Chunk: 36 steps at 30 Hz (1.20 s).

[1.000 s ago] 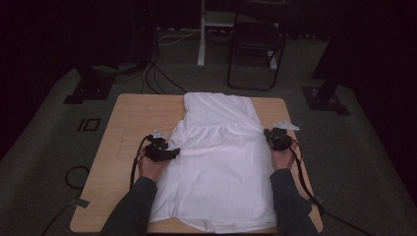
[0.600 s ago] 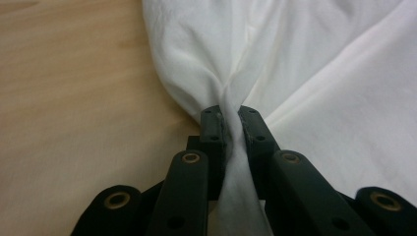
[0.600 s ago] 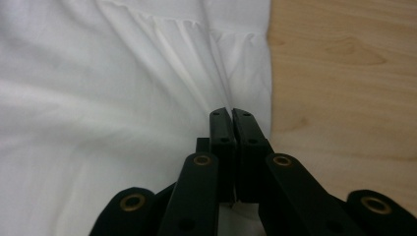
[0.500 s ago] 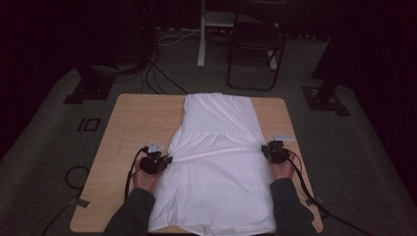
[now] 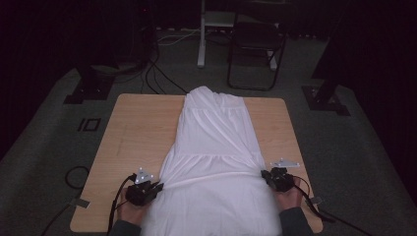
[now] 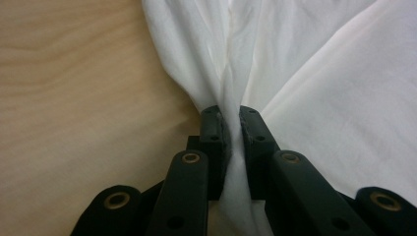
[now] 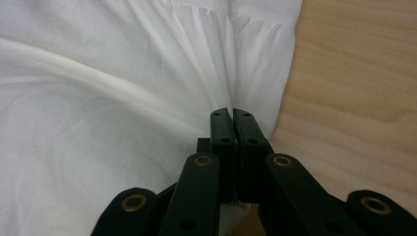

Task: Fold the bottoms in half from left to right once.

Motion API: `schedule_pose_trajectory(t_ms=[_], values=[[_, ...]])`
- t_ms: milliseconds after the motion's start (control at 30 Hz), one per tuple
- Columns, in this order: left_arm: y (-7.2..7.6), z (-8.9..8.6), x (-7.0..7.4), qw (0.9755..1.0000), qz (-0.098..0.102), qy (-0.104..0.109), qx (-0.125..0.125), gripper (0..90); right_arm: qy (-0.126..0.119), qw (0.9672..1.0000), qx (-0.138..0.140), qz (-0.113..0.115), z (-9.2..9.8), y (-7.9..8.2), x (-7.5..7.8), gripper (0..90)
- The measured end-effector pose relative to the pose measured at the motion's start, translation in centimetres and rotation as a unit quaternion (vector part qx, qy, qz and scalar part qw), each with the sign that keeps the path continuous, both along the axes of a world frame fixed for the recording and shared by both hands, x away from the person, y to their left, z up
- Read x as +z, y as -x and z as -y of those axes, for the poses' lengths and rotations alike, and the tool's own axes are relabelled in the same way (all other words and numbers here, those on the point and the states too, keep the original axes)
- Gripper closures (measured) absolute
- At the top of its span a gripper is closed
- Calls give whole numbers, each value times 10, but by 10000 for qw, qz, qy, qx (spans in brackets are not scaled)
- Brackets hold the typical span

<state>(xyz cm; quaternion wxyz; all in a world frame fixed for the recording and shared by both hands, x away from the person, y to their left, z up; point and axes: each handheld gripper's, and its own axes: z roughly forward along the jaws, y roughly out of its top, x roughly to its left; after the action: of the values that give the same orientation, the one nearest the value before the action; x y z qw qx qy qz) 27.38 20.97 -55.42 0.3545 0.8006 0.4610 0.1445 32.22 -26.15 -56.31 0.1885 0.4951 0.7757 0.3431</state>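
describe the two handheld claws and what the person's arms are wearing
Both the left claw and right claw are black, each topped by a grey three-cornered plate and trailing a black cable. Up close, the jaws show brass-ringed pivot holes. The person wears dark sleeves.

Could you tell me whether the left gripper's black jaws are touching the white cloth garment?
Touching. In the left gripper view, the left gripper has just closed its jaws on a bunched fold of the white cloth garment, which runs between both pads with no gap.
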Motion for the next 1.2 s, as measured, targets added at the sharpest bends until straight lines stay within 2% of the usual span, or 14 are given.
schedule_pose_trajectory(t_ms=[100, 200, 333, 500, 567, 667, 700, 767, 800, 833, 900, 1033, 1167, 1200], values=[[5, 1, 1, 9999, -18, 32, -121, 830, 20, 10000, 5, -36, 0, 2, 1, 884], [-2, -7, 8, 9993, 225, 303, 15, 577, -96, 9998, 167, -93, 3, -2, 6, 605], [-25, -16, 24, 9960, 568, 614, 301, 464, -455, 9984, 252, 202, -1, -20, 24, 466], [-62, -14, 27, 9949, 485, 719, 509, 459, -544, 9962, 574, 374, -24, -60, 37, 506], [-74, -11, 22, 9961, 350, 622, 519, 462, -437, 9975, 490, 268, -33, -79, 33, 496], [-89, -6, 10, 9969, 101, 570, 528, 480, -649, 9969, 446, 41, -41, -100, 24, 497], [-91, -5, 8, 9968, 55, 601, 524, 486, -626, 9970, 457, -82, -44, -105, 20, 550], [-95, -1, 3, 9970, -41, 618, 461, 505, -581, 9964, 579, -210, -48, -107, 18, 710], [-96, 0, 2, 9972, -66, 615, 418, 533, -460, 9972, 579, -150, -49, -105, 19, 779], [-96, 1, 3, 9975, -90, 599, 374, 614, -300, 9982, 513, -3, -50, -100, 24, 853], [-92, 4, 6, 9976, -66, 665, 187, 889, -276, 9981, 398, 370, -45, -92, 35, 882], [-82, 14, 21, 9987, 243, 446, 91, 900, -213, 9929, -55, 1172, -27, -79, 63, 890], [-85, 17, 23, 9980, 254, 555, 159, 865, -44, 9957, -183, 905, -18, -86, 49, 887], [-89, 19, 23, 9980, 251, 565, 165, 751, 39, 9967, -211, 787, -18, -89, 40, 886]])
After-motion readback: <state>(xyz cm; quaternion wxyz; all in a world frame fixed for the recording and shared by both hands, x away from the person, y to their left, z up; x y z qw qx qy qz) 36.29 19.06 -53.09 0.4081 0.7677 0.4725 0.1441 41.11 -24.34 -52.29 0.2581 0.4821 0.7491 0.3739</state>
